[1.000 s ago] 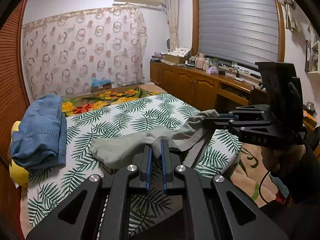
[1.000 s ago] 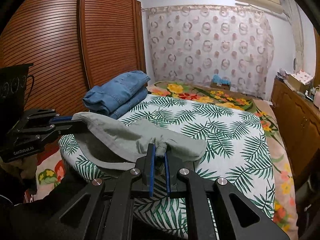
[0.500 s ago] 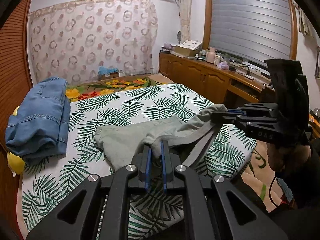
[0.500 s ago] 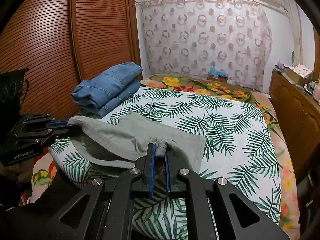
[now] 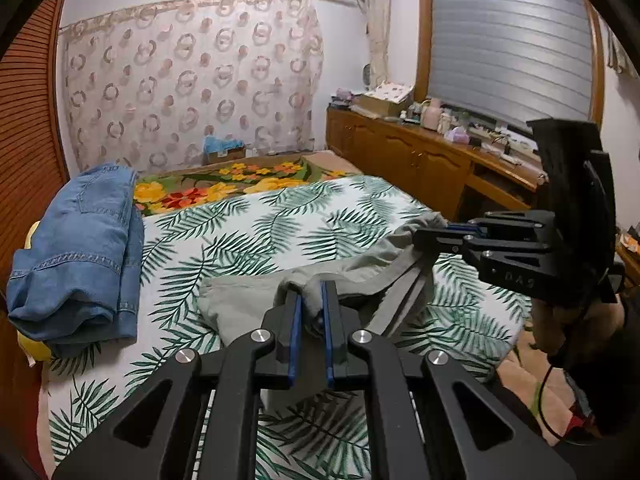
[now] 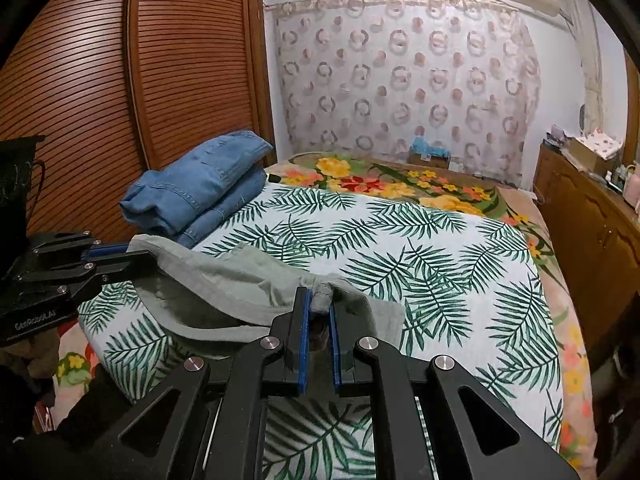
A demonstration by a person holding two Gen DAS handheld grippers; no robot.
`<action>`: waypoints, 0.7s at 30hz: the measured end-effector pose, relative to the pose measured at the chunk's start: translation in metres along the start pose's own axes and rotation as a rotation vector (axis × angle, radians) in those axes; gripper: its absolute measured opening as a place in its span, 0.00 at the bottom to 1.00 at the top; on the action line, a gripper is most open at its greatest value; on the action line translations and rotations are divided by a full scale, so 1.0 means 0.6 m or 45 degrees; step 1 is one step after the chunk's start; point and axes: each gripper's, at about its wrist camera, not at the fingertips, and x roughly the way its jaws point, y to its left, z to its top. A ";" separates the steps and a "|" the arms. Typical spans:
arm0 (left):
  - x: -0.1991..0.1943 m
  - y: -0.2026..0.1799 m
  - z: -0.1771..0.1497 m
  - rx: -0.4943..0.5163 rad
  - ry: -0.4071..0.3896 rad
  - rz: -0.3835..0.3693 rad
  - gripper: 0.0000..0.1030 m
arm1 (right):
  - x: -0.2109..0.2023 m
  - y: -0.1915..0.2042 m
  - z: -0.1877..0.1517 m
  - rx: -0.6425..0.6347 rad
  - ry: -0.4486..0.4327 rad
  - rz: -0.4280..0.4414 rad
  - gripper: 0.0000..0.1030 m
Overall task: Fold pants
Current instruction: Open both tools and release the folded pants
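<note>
Grey-green pants point(image 5: 244, 300) point(image 6: 240, 280) hang between both grippers above the near end of the bed, their far part lying on the palm-leaf sheet point(image 5: 280, 220). My left gripper point(image 5: 310, 300) is shut on a bunched edge of the pants. My right gripper point(image 6: 318, 300) pinches another edge of the same pants, and it also shows at the right of the left wrist view as the right gripper point(image 5: 436, 234). The left gripper point(image 6: 120, 254) shows at the left of the right wrist view, holding the waistband. The cloth sags between the two grips.
Folded blue jeans point(image 5: 80, 248) point(image 6: 200, 188) lie at the bed's left side by a slatted wooden wardrobe point(image 6: 120, 80). A floral blanket point(image 6: 380, 184) covers the far end. A wooden cabinet point(image 5: 420, 160) with clutter runs along the right. A person's hand point(image 5: 560, 320) holds the right gripper.
Both grippers have carried the pants forward over the bed and slightly lower; the far end of the cloth has drawn closer, and the jeans loom larger. Both grips stayed shut.
</note>
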 end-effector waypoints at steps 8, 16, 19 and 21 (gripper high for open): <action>0.029 0.019 -0.018 -0.060 0.072 0.007 0.14 | 0.049 -0.001 -0.007 0.012 0.077 -0.005 0.08; 0.028 0.033 -0.021 -0.104 0.061 0.007 0.62 | 0.076 0.000 0.004 0.000 0.106 -0.024 0.08; 0.031 0.037 -0.027 -0.108 0.064 0.015 0.67 | 0.085 0.003 0.007 -0.010 0.116 -0.046 0.08; 0.036 0.040 -0.034 -0.108 0.080 0.022 0.67 | 0.090 0.004 0.007 -0.016 0.126 -0.064 0.14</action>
